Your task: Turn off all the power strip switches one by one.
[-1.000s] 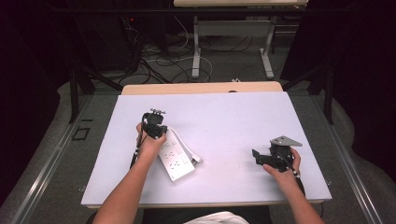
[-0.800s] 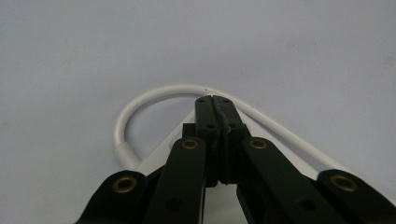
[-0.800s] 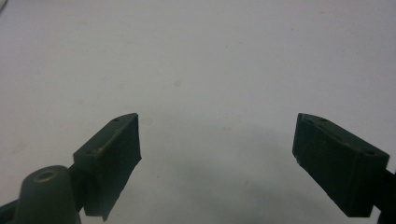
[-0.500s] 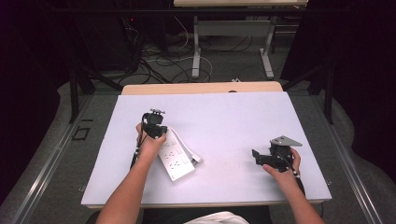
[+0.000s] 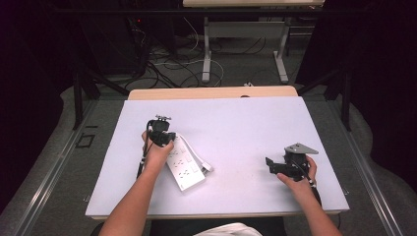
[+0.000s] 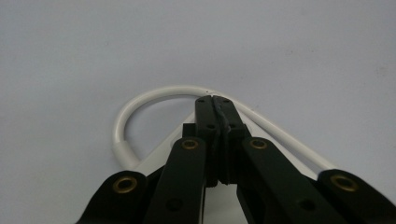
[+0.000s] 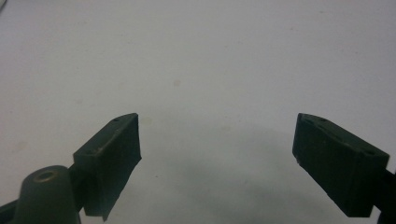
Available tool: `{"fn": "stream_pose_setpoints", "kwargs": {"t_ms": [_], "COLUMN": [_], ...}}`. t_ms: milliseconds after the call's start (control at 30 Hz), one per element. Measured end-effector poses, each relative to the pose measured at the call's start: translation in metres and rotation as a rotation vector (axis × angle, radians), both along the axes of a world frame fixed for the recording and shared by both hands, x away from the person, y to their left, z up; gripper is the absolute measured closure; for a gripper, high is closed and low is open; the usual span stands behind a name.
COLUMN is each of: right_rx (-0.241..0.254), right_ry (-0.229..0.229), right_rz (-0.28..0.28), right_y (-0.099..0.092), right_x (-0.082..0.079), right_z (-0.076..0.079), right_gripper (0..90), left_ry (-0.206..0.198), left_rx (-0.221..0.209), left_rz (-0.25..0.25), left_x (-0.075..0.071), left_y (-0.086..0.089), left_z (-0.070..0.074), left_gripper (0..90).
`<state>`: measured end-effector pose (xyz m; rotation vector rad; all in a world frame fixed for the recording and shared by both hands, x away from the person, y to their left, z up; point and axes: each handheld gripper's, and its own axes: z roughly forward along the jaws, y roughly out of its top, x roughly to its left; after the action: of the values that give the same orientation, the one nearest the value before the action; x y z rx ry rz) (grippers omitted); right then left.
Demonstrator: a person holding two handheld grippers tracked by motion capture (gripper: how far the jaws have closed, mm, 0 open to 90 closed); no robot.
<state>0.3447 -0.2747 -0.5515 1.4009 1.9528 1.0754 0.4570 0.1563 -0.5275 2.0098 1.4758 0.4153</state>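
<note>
- Now the left claw (image 5: 161,133) sits over the far end of the power strip (image 5: 184,164), its jaws clenched flat against each other with nothing pinched between them.
- Seen from the left gripper view, the left claw (image 6: 215,100) has its tips just in front of the white cord (image 6: 140,100), which loops out of the strip's end and runs back past the jaws; whether tips and cord touch I cannot tell.
- The strip lies flat on the white desk (image 5: 236,123), slanting from the left hand (image 5: 156,153) toward the near edge, left of the desk's middle.
- The left hand is right beside the strip's far end.
- The right claw (image 5: 269,163) is well to the right of the strip, held low near the desk, pointing back toward the strip.
- In the right gripper view the right claw (image 7: 217,154) is released, jaws spread wide over bare desk (image 7: 196,60), nothing between them.
</note>
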Motion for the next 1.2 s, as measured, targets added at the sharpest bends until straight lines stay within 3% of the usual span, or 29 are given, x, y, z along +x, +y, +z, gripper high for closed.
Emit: {"fn": "stream_pose_setpoints", "kwargs": {"t_ms": [500, 1200], "right_rx": [-0.008, -0.011], "right_ry": [0.0, 0.003], "right_rz": [0.005, 0.007], "right_y": [0.0, 0.001], "right_x": [0.0, 0.0], "right_z": [0.0, -0.001], "right_gripper": [14.6, 14.7], "left_ry": [-0.002, -0.011], "left_rx": [-0.002, -0.031], "left_rz": [0.002, -0.062], "left_x": [-0.003, -0.022], "left_y": [0.0, 0.003], "left_z": [0.001, -0.001], "left_gripper": [90.0, 90.0]}}
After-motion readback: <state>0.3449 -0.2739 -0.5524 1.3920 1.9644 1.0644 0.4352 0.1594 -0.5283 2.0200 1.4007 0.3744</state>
